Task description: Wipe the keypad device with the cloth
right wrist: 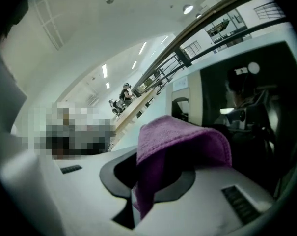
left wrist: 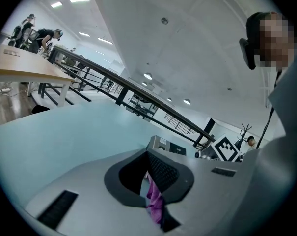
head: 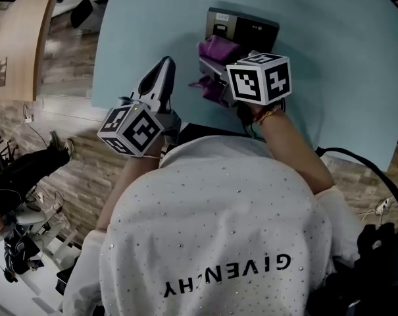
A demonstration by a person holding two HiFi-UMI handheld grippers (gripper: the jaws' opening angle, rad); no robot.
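Note:
The keypad device (head: pixel 246 26) is a dark grey box at the far middle of the pale blue table (head: pixel 343 58). A purple cloth (head: pixel 218 47) lies bunched against its near side. My right gripper (head: pixel 215 65) is shut on the cloth, which drapes over its jaws in the right gripper view as the cloth (right wrist: pixel 182 137), with the device (right wrist: pixel 239 107) close behind. My left gripper (head: pixel 163 68) hovers to the left of the device, jaws together and pointing away from me. In the left gripper view a thin purple strip (left wrist: pixel 154 199) shows in the slit of the left gripper (left wrist: pixel 149 181).
The table's near edge (head: pixel 185 120) runs just under both grippers, against the person's white shirt. A wooden desk (head: pixel 18 38) stands at the far left across a floor strip. A black cable (head: pixel 356 158) curves at the right, and clutter (head: pixel 21 229) sits on the floor at the left.

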